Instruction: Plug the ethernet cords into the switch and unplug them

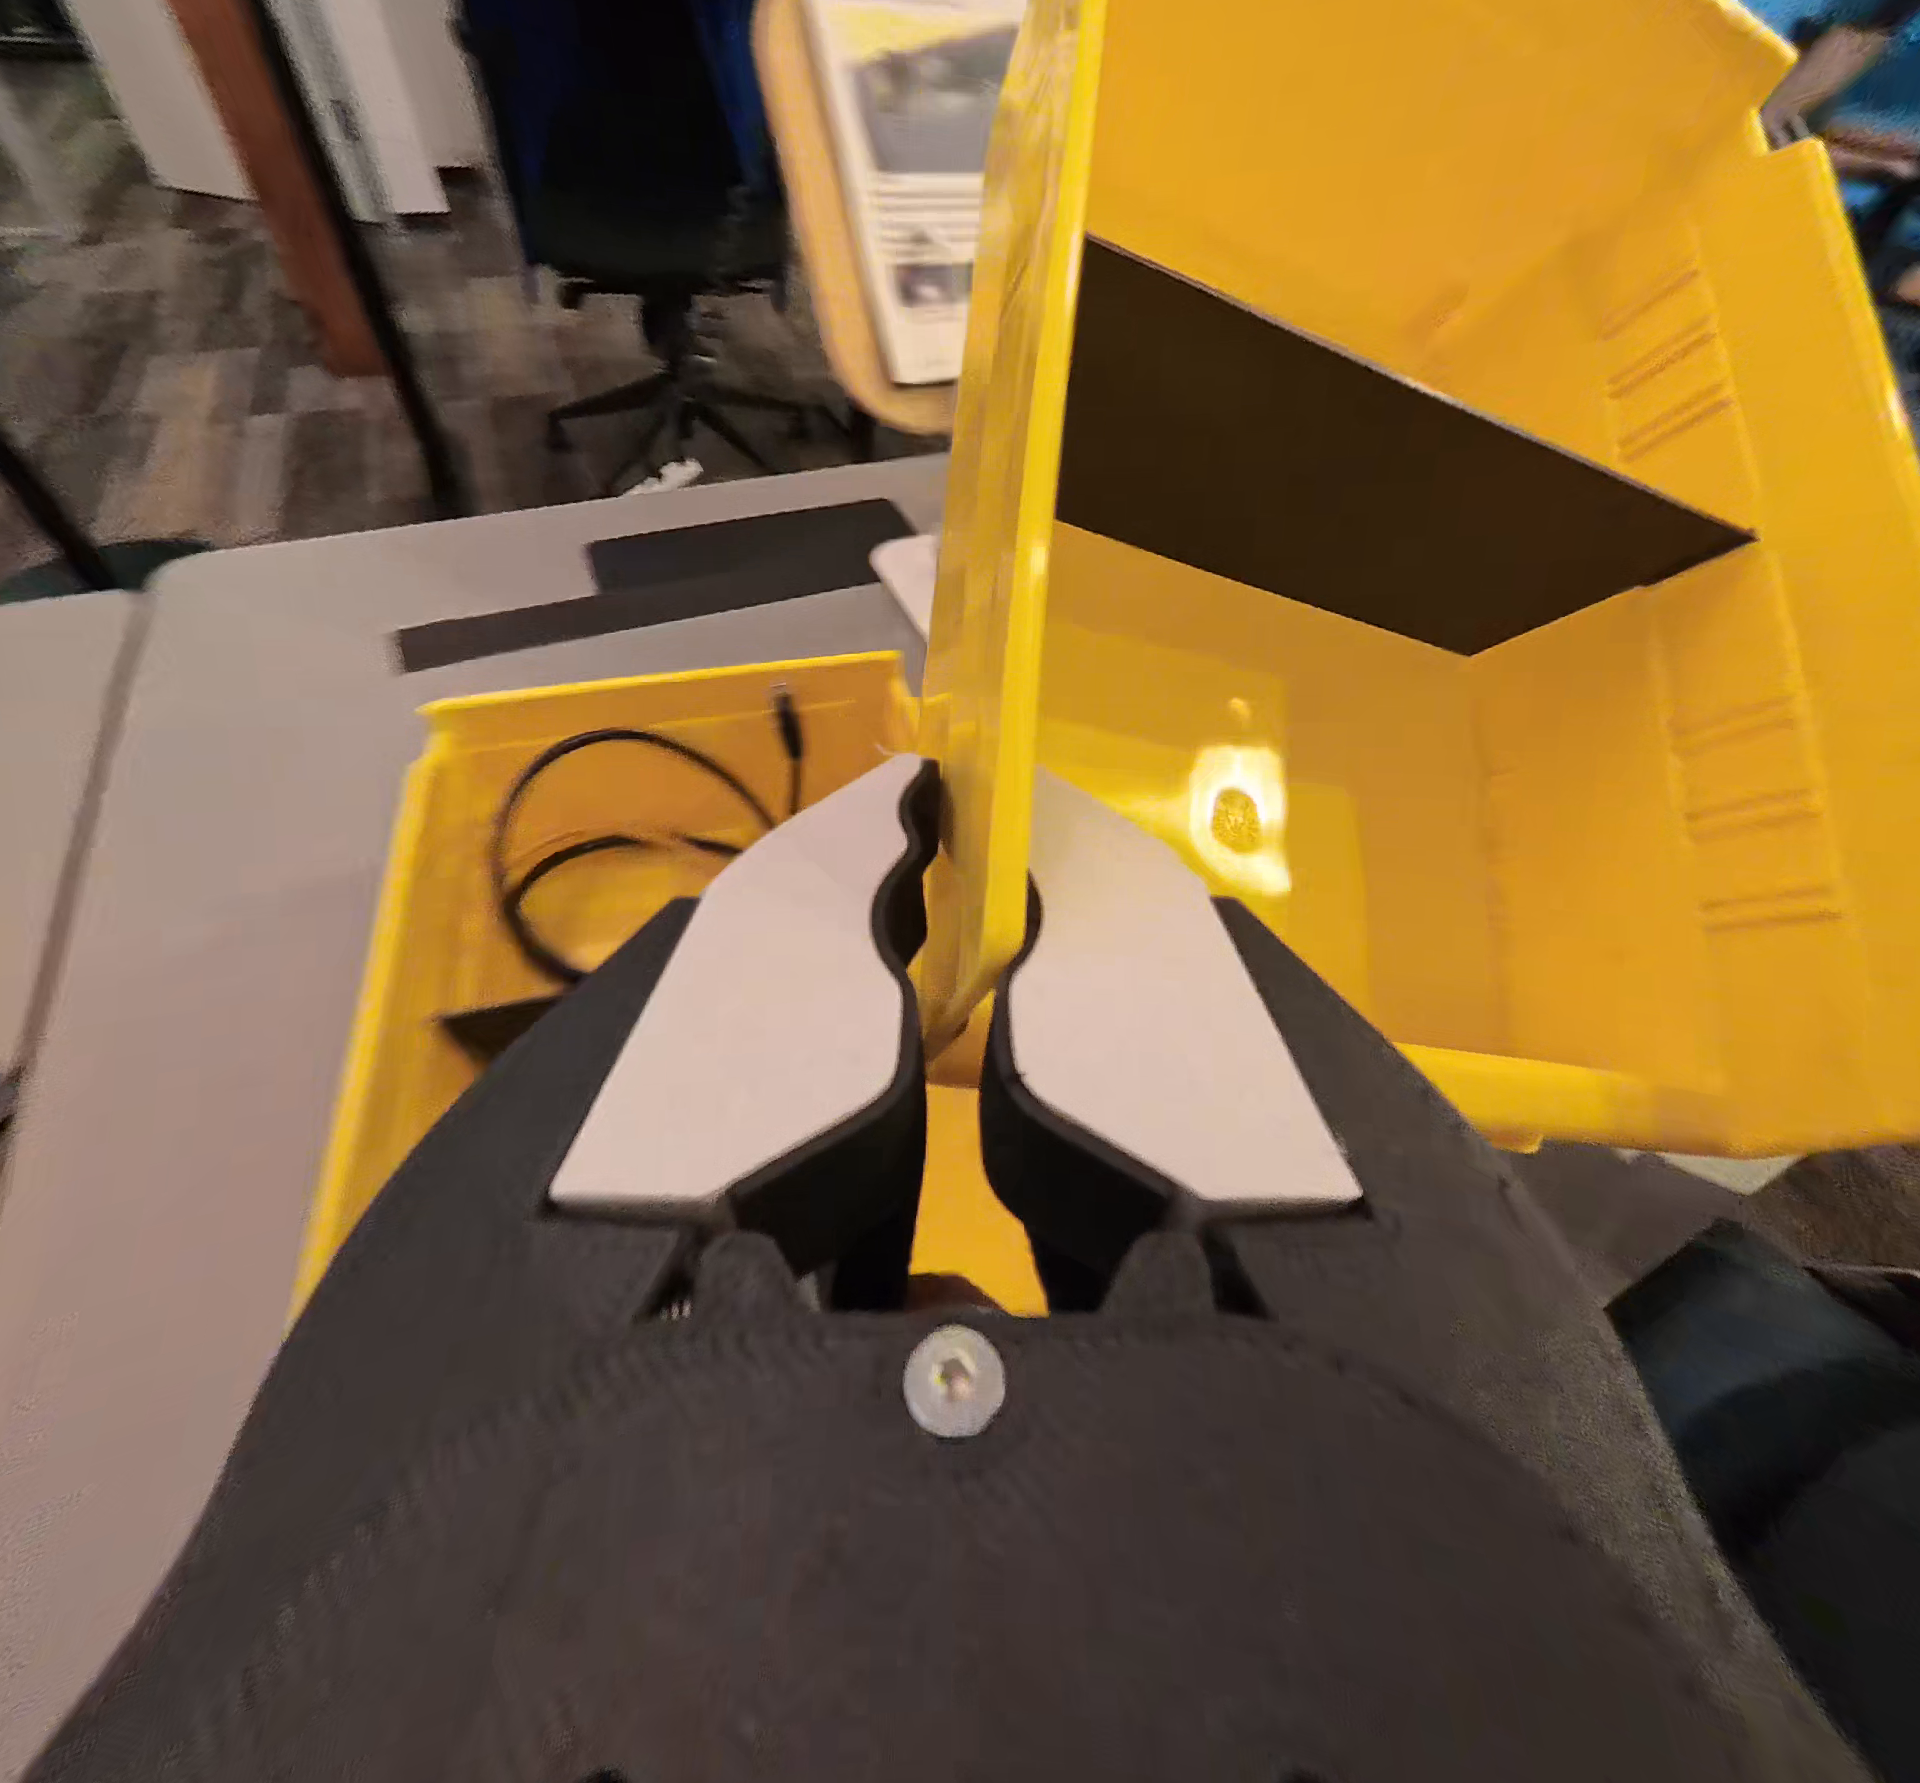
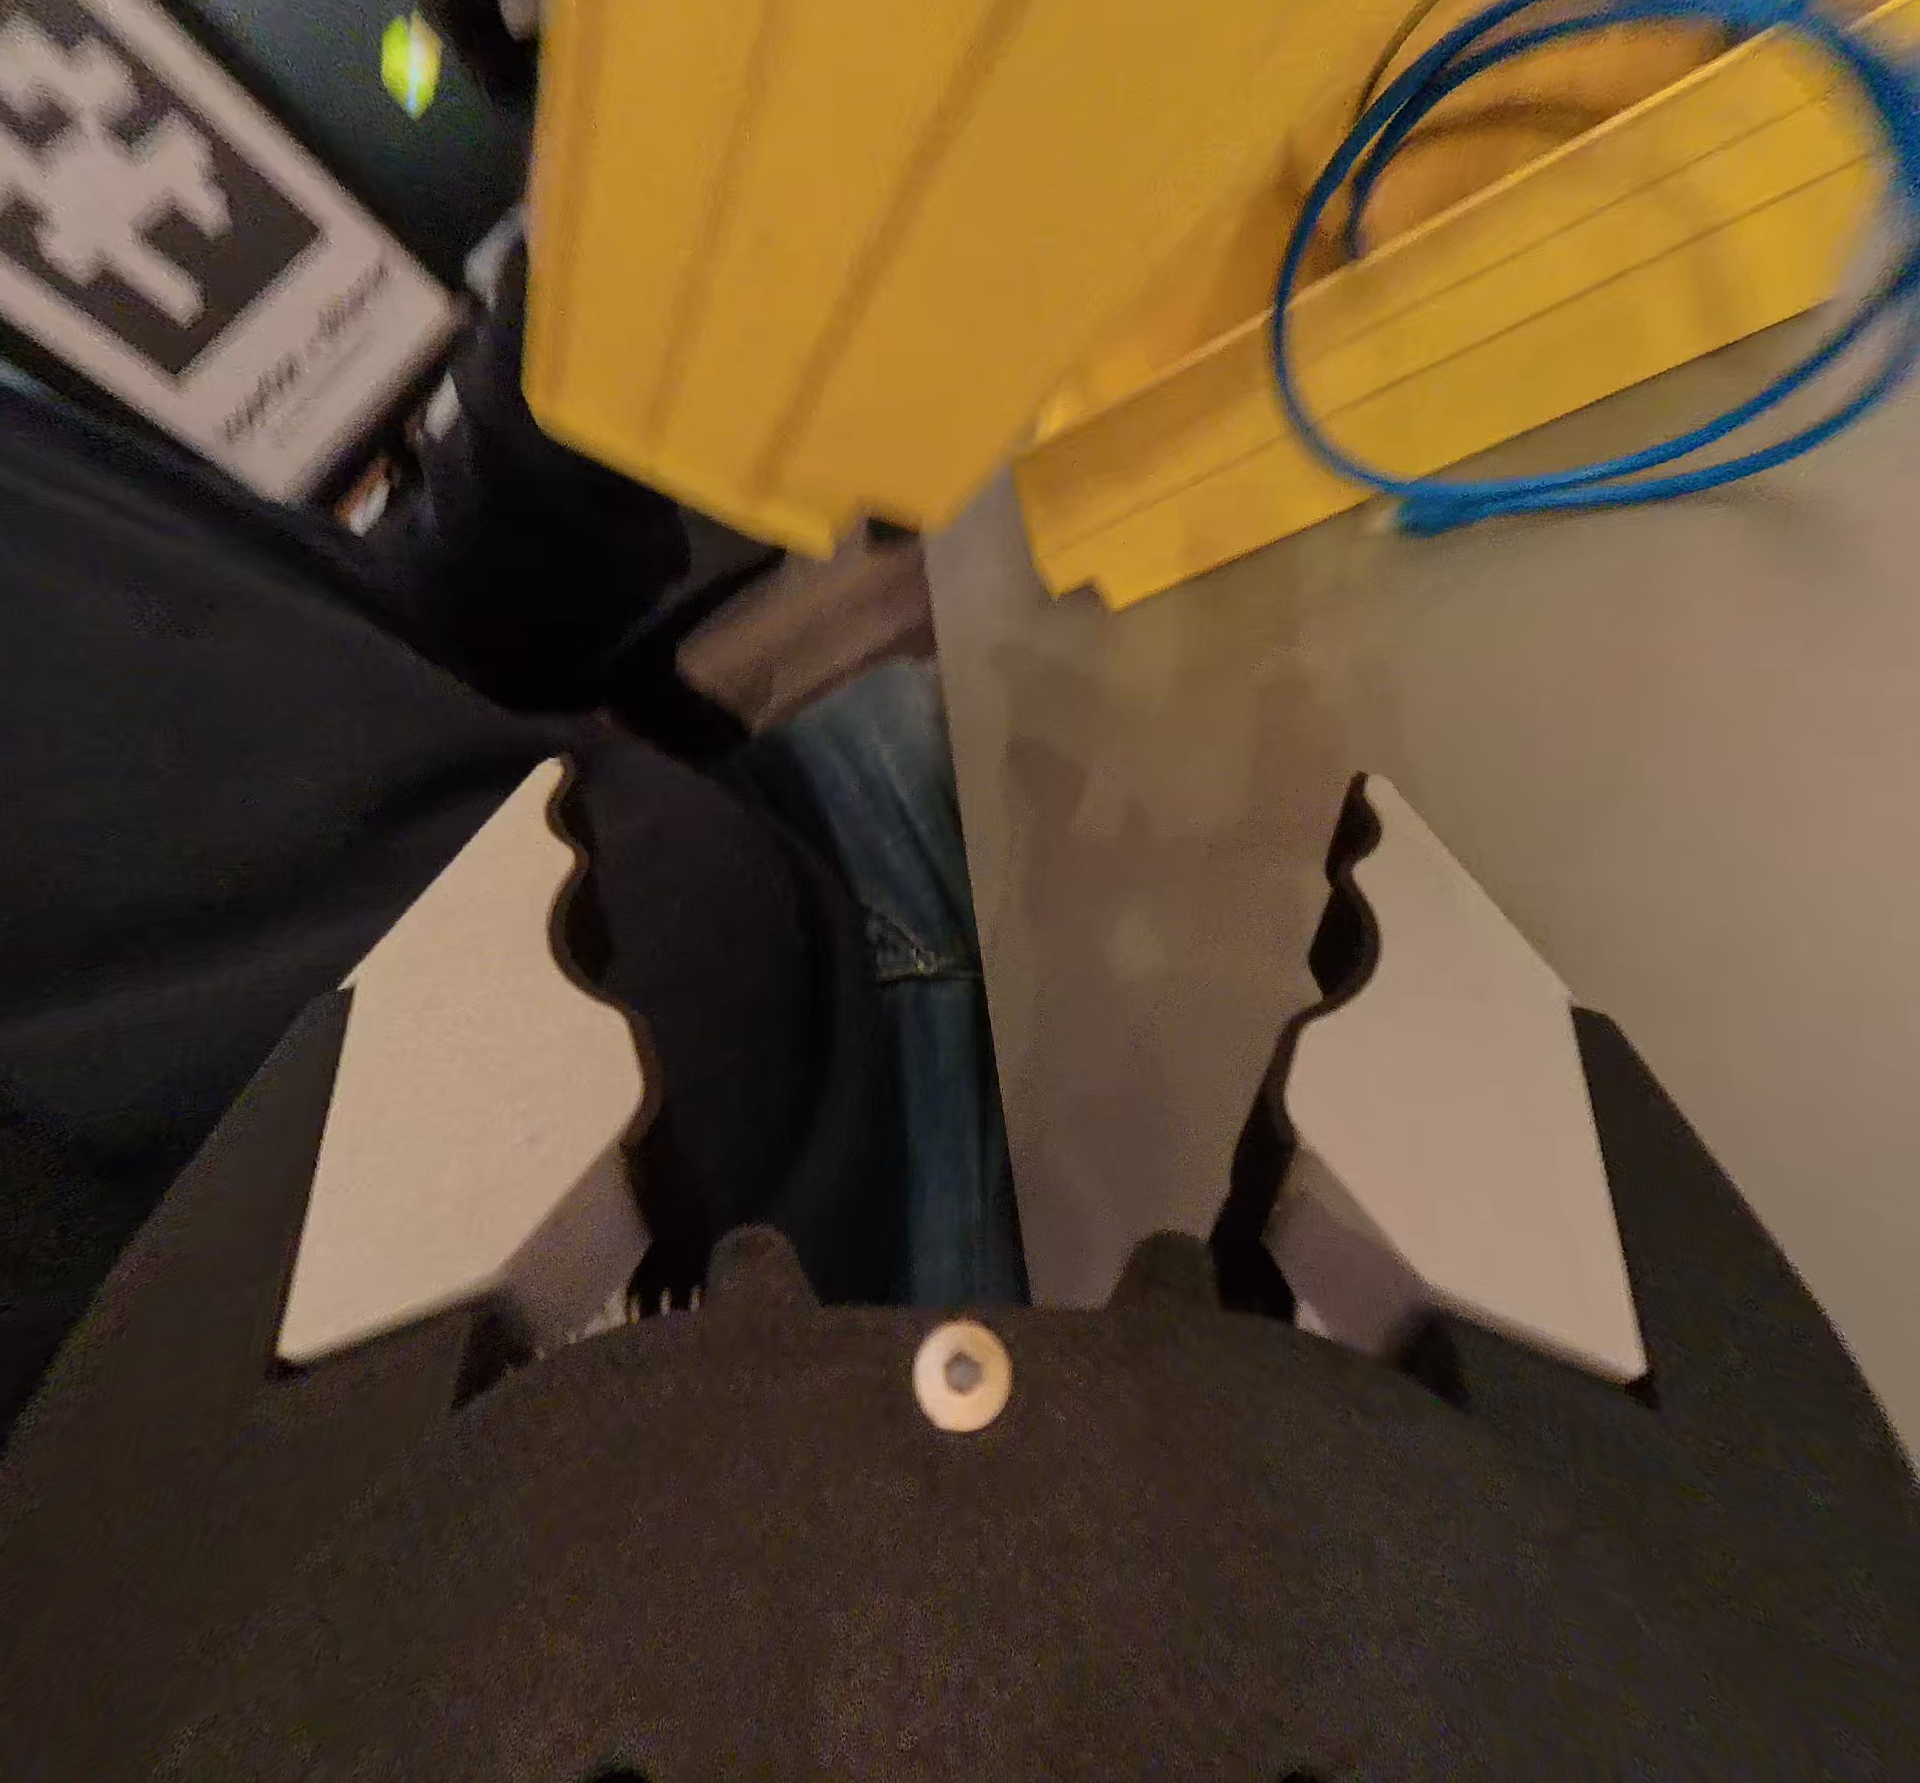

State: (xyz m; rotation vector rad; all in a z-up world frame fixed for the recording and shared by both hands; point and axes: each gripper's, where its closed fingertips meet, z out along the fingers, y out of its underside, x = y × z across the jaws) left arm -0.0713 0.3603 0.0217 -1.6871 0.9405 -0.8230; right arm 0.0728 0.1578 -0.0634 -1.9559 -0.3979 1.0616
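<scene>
Left gripper [image 1: 977, 798]: matte black printed body, pale grey finger plates with wavy inner edges, pinched tight on the thin side wall of a glossy yellow plastic bin [image 1: 1403, 383], tilted up, with a flat black divider [image 1: 1351, 466] across its ribbed interior. Just beside, on the smooth grey table [image 1: 208, 798], a second yellow bin [image 1: 457, 902] with a thin black cable [image 1: 582, 840] looped inside. Right gripper [image 2: 961, 798]: spread wide, nothing held, over the table edge by dark cloth and denim; ahead, a blurred blue ethernet cord [image 2: 1558, 299] coiled over a yellow bin's rim, no switch visible.
</scene>
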